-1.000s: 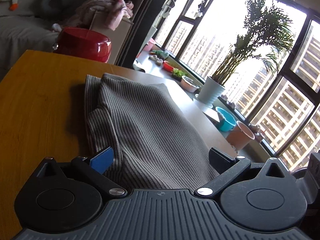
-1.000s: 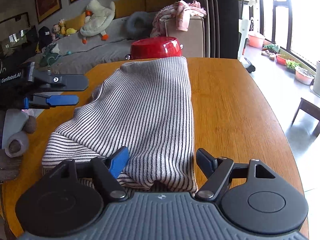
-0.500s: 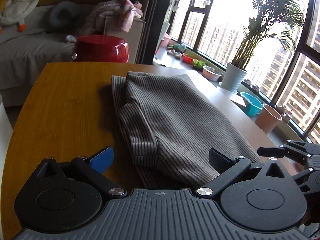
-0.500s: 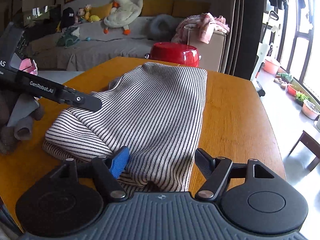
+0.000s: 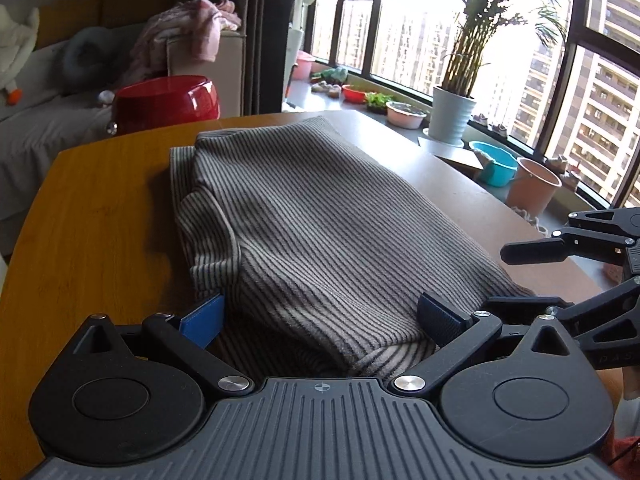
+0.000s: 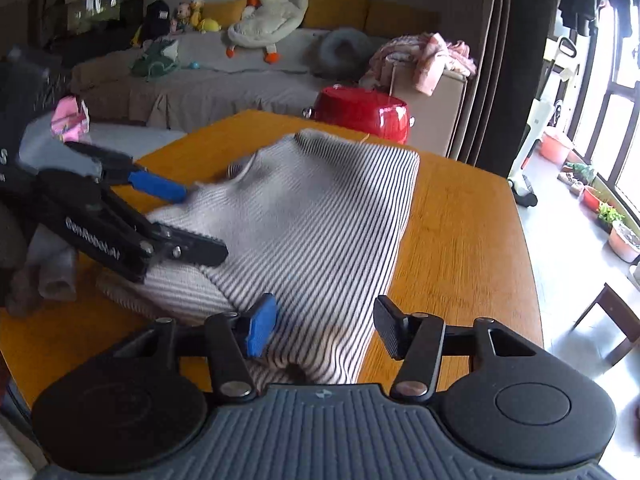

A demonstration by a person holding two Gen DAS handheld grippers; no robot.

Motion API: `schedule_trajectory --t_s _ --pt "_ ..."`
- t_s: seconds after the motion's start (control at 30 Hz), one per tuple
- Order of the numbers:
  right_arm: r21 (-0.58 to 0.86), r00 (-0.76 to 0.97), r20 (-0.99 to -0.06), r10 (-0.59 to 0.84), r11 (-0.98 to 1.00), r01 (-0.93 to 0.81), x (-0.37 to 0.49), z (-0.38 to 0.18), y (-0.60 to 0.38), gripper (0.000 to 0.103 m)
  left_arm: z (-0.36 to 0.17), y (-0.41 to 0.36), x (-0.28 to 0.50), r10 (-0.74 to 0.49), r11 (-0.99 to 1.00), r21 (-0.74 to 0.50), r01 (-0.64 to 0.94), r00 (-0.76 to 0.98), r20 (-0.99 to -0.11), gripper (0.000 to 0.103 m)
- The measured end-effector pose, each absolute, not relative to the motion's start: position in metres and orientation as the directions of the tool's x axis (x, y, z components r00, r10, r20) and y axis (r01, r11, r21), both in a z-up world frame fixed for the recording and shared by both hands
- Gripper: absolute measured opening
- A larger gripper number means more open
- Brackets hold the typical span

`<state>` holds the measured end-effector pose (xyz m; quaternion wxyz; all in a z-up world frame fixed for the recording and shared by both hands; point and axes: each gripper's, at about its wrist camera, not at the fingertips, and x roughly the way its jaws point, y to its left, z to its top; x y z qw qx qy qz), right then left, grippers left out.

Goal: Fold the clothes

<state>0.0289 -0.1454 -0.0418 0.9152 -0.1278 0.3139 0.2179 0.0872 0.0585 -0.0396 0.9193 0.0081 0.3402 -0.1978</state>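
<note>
A folded grey-and-white striped garment [image 5: 320,220] [image 6: 312,220] lies lengthwise on the wooden table [image 5: 92,220] [image 6: 460,232]. My left gripper [image 5: 320,318] is open, and the garment's near edge lies between its blue pads without being pinched. In the right wrist view the left gripper [image 6: 200,220] reaches over the garment's left side. The jaws of my right gripper [image 6: 325,330] are closing astride the near corner of the garment; the right pad stands clear of the cloth. The right gripper [image 5: 516,276] also shows at the right of the left wrist view.
A red pot [image 5: 168,100] [image 6: 364,112] stands behind the table's far edge. Beyond it are a sofa with a plush duck [image 6: 264,20] and pink clothes on a box [image 6: 424,56]. Plant pots [image 5: 452,120] line the window sill. A wooden stool [image 6: 616,312] stands on the right.
My left gripper has rolled and come in over the garment's left side. The right gripper's jaws have narrowed around the near corner.
</note>
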Motion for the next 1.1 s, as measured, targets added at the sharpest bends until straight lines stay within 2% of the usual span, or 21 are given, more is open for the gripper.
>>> schedule_trajectory --t_s 0.13,0.17,0.2,0.27,0.47,0.5,0.53,0.67,0.73,0.8,0.97,1.1 --pt "-0.136 0.715 -0.602 0.355 0.836 -0.531 0.017 -0.032 -0.143 0.055 -0.040 0.062 0.089 -0.367 0.921 -0.140 0.364 0.684 -0.630 0.103" --pt "-0.150 0.713 -0.592 0.376 0.818 -0.555 0.013 -0.028 -0.141 0.059 -0.040 0.062 0.089 -0.370 0.920 -0.145 0.364 0.683 -0.629 0.103" --pt "-0.153 0.697 -0.588 0.410 0.790 -0.594 0.008 -0.025 -0.139 0.072 -0.040 0.063 0.089 -0.373 0.919 -0.150 0.364 0.683 -0.628 0.103" --pt "-0.173 0.641 -0.597 0.482 0.703 -0.690 -0.003 -0.022 -0.126 0.078 -0.038 0.068 0.089 -0.378 0.919 -0.163 0.358 0.688 -0.619 0.103" --pt "-0.454 0.676 -0.594 0.436 0.511 -0.730 -0.024 -0.049 -0.073 0.076 -0.014 0.104 0.072 -0.344 0.935 -0.124 0.333 0.763 -0.547 0.103" --pt "-0.473 0.680 -0.597 0.425 0.498 -0.727 -0.023 -0.054 -0.067 0.061 -0.010 0.112 0.067 -0.349 0.933 -0.121 0.340 0.768 -0.537 0.103" --pt "-0.415 0.662 -0.615 0.428 0.539 -0.733 -0.014 -0.052 -0.068 0.051 -0.007 0.119 0.062 -0.357 0.930 -0.118 0.349 0.772 -0.527 0.103" --pt "-0.031 0.551 -0.676 0.488 0.729 -0.684 0.032 -0.037 -0.085 0.046 -0.001 0.130 0.041 -0.408 0.895 -0.068 0.441 0.748 -0.524 0.103" --pt "0.201 0.477 -0.680 0.557 0.767 -0.609 0.057 -0.033 -0.105 0.044 -0.004 0.125 0.031 -0.428 0.862 -0.003 0.507 0.724 -0.541 0.103" --pt "0.337 0.428 -0.670 0.607 0.762 -0.552 0.072 -0.034 -0.121 0.040 -0.012 0.111 0.025 -0.429 0.822 0.078 0.564 0.704 -0.565 0.103" --pt "0.481 0.379 -0.647 0.662 0.740 -0.471 0.085 -0.040 -0.141 0.037 -0.040 0.066 0.021 -0.388 0.693 0.296 0.657 0.687 -0.615 0.103" --pt "0.455 0.389 -0.647 0.656 0.742 -0.493 0.085 -0.040 -0.144 0.035 -0.052 0.046 0.026 -0.356 0.651 0.378 0.658 0.704 -0.614 0.103"
